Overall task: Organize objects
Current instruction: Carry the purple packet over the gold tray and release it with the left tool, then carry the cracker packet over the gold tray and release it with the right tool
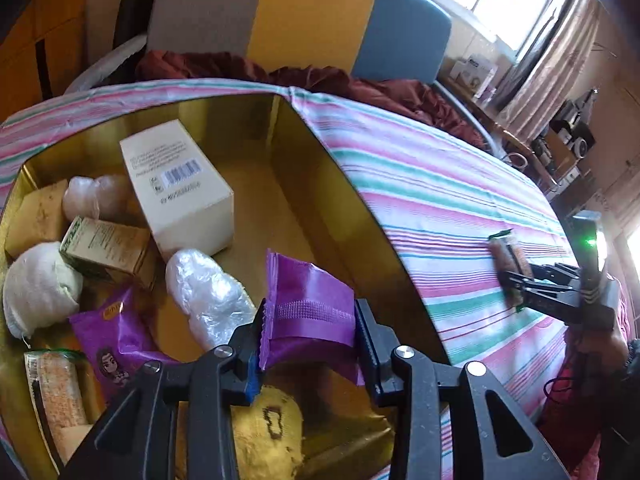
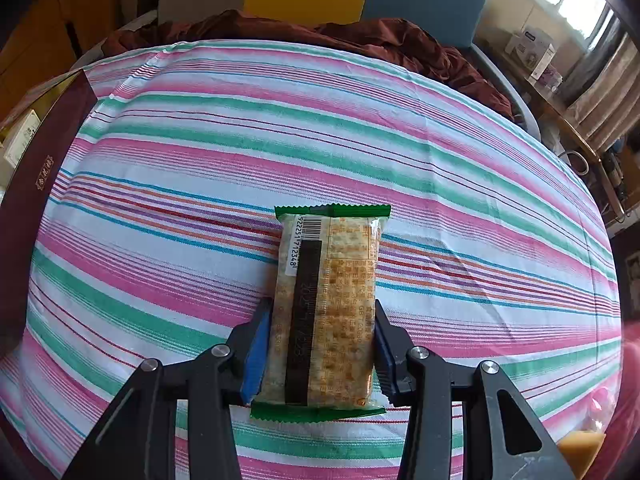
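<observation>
My left gripper (image 1: 308, 320) hangs over the open gold-lined box (image 1: 320, 152), its pads pressed on the two sides of a purple snack packet (image 1: 308, 292). Inside the box lie a cream carton (image 1: 180, 184), a small green-edged carton (image 1: 108, 248), clear-wrapped lumps (image 1: 208, 296), a second purple packet (image 1: 112, 340), a cracker packet (image 1: 52, 392) and a yellow item (image 1: 268, 432). On the striped cloth to the right, my right gripper (image 2: 320, 344) is shut on a green-edged cracker packet (image 2: 328, 280) that lies flat. The left wrist view also shows that right gripper (image 1: 516, 284).
The striped cloth (image 2: 160, 140) covers the table, with the box's dark red outer wall (image 2: 40, 160) at its left. A dark red fabric (image 2: 360, 36) is heaped at the far edge before a chair back (image 1: 312, 16). A cluttered shelf (image 1: 568, 140) stands far right. A hand (image 1: 600, 344) holds the right gripper.
</observation>
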The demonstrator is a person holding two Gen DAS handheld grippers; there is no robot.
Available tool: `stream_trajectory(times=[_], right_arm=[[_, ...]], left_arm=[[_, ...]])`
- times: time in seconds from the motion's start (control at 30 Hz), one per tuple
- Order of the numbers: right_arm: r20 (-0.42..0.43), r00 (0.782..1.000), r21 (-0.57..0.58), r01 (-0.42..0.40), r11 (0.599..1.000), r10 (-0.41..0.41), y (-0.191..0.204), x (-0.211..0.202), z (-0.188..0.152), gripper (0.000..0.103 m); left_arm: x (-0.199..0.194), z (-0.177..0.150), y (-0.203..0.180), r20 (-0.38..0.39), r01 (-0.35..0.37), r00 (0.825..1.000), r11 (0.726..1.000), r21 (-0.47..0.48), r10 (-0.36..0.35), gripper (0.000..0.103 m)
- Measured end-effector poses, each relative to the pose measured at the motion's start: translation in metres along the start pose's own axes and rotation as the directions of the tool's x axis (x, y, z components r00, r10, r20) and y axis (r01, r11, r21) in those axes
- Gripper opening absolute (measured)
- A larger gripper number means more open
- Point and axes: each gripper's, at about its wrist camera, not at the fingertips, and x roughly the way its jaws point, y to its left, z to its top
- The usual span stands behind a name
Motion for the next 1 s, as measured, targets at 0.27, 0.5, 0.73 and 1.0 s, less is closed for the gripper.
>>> stream_trajectory(times=[0.27,0.5,0.73,1.0], right_arm=[[0.001,1.0,-0.005,0.002,1.0,-0.002,-0.002,0.003,0.001,0.046],[-0.006,1.0,0.005,-0.001,1.0,0.001,-0.002,0.003,0.002,0.046],[-0.045,0.999,0.053,-0.025,0.998,0.027,0.008,-0.006,0.016,0.046],[0.167,0.948,0.011,-0.278,0.961,0.272,0.108,-0.087,0.045,0.046]], left_arm=[[-0.008,-0.016,0.002,0.028,-0.014,1.0,1.0,-0.006,0.014,0.042],[-0.05,-0.028,0.018,0.147,-0.002,0.989,0.998,-0.055,0.01,0.042],[-0.091,-0.044,0.04,0.244,-0.055,0.967,0.994,-0.091,0.075,0.042],[-0.124,-0.067,0.068,0.314,-0.104,0.938,0.984,-0.147,0.146,0.042]])
